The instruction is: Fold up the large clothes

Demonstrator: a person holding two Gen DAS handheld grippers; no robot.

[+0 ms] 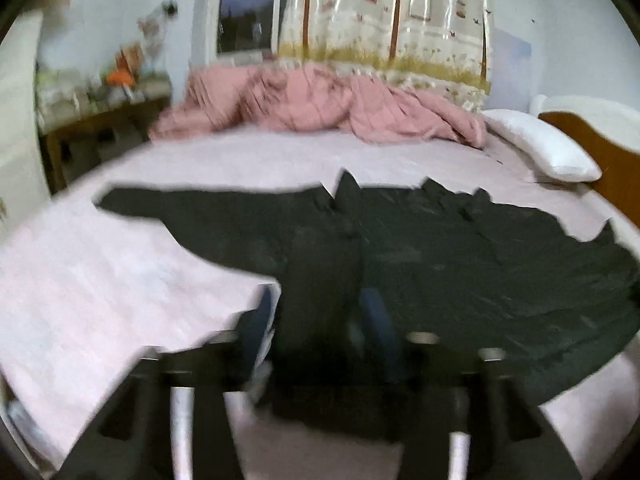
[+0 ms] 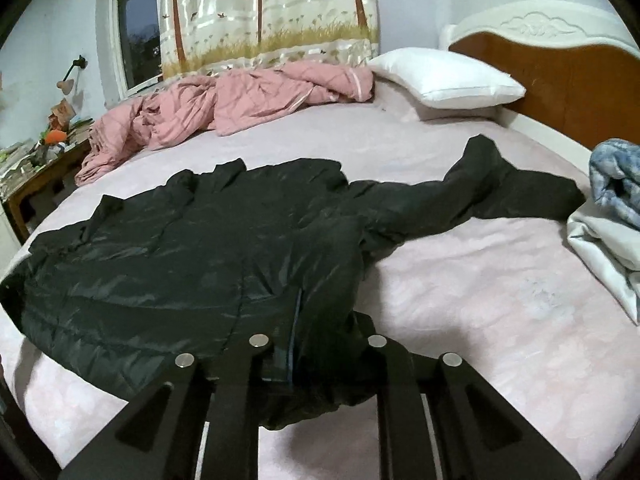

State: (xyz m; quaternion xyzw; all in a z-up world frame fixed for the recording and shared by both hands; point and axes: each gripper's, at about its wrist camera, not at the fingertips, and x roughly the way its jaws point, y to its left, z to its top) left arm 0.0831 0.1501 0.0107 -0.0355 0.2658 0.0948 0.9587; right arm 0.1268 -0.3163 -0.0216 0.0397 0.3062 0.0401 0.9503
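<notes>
A black jacket (image 2: 168, 248) lies spread across the pink sheet of the bed (image 2: 500, 312), its hem toward the cameras. In the right wrist view one sleeve (image 2: 480, 196) stretches toward 2 o'clock, ending near the pile of white and blue laundry (image 2: 612, 216) at 3 o'clock. In the left wrist view, which is blurred by motion, the other sleeve (image 1: 192, 204) reaches toward 10 o'clock.

The right tongs (image 2: 316, 344) are closed on the jacket's near edge: dark cloth bunches up between the two fingers and a thin blue strip of pad shows at the pinch. The left tongs (image 1: 316, 320) likewise grip a raised fold of the jacket, with blue pads (image 1: 376, 316) visible at either side of the clamped cloth.

Beyond the jacket, at 12 o'clock, a crumpled pink quilt (image 2: 224, 108) lies along the far side of the bed, just beside a white pillow (image 2: 448, 76) at 1 o'clock. The pillow rests against a brown headboard (image 2: 560, 80) with a white carved top. A tree-patterned curtain (image 2: 260, 12) hangs behind the quilt, next to a dark window (image 2: 138, 40). At 9 o'clock a cluttered wooden table (image 2: 36, 176) stands beside the bed.
</notes>
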